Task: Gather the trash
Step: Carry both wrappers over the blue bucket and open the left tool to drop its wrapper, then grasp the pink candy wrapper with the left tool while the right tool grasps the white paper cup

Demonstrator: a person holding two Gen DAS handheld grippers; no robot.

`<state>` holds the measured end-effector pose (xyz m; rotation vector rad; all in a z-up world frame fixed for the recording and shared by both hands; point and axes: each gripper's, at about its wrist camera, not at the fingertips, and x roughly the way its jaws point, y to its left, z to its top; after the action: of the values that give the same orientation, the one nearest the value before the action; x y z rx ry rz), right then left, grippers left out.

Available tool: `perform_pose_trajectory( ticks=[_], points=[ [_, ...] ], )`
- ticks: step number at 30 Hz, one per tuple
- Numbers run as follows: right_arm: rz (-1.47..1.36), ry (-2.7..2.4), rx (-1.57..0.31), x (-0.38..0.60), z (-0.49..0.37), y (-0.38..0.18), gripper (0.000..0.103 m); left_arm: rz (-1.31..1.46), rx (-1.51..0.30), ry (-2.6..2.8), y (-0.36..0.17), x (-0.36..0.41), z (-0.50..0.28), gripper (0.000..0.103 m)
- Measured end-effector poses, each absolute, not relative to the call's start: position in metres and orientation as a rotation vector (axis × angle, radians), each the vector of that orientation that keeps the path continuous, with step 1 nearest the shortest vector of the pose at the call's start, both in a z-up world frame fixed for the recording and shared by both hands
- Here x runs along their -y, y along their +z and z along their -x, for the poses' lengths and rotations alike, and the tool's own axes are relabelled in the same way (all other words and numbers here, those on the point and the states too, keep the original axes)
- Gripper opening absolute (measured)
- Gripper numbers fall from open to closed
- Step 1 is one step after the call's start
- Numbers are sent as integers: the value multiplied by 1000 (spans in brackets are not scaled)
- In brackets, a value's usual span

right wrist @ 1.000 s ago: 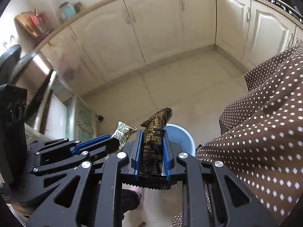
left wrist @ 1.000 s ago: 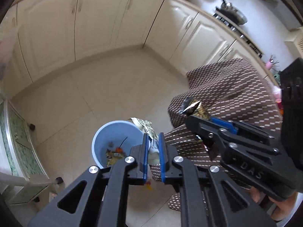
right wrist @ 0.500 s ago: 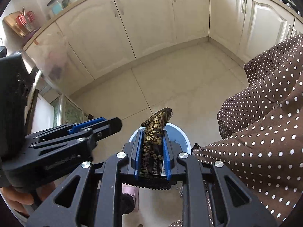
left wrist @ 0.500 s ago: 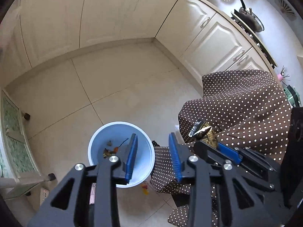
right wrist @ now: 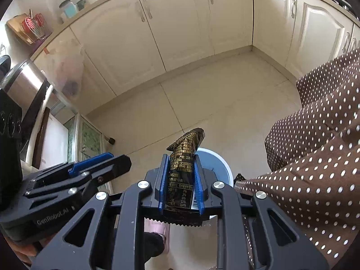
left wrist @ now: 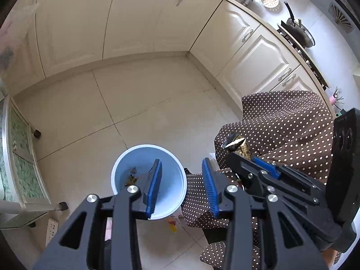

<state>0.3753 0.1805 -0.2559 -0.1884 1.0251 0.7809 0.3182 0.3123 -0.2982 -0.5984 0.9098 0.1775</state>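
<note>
A light blue bin [left wrist: 166, 157] stands on the tiled floor below, with bits of trash [left wrist: 131, 176] at its bottom. My left gripper [left wrist: 181, 173] is open and empty above the bin's right half. My right gripper [right wrist: 181, 164] is shut on a black and gold snack wrapper [right wrist: 183, 162] that sticks up between its blue pads. It hovers above the bin's rim [right wrist: 221, 164], which shows behind the wrapper. The right gripper [left wrist: 240, 155] with the wrapper tip [left wrist: 236, 142] also shows in the left wrist view, right of the bin.
A brown polka-dot cloth [left wrist: 288, 121] [right wrist: 319, 148] drapes over the table at the right, close to the bin. Cream cabinets [left wrist: 126, 18] line the far walls. A glass-door stand [left wrist: 18, 157] is at the left. A small scrap [left wrist: 172, 225] lies on the floor by the bin.
My left gripper opened and let go of the pale wrapper, which is gone from its jaws. The left gripper rose above the bin. The right gripper kept its wrapper.
</note>
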Motion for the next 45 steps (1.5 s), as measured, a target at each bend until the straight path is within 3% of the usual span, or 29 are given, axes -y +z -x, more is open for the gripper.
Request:
perform_pose_trajectory(
  ticks=[5, 9, 21, 28, 33, 45],
  points=[
    [173, 772, -974, -182, -376, -241, 31, 602, -884, 175, -286, -314, -313, 36],
    [160, 762, -937, -175, -374, -228, 39, 590, -861, 181, -274, -314, -308, 42],
    [122, 679, -781, -108, -347, -153, 43, 501, -753, 119, -199, -270, -291, 45],
    [61, 553, -647, -12, -328, -94, 49, 388, -685, -16, -140, -189, -298, 55],
    [20, 424, -589, 68, -322, -76, 52, 298, -688, -152, -117, -107, -317, 55],
    [-95, 152, -610, 223, -334, -93, 59, 91, -724, -309, -117, 38, -377, 55]
  ],
)
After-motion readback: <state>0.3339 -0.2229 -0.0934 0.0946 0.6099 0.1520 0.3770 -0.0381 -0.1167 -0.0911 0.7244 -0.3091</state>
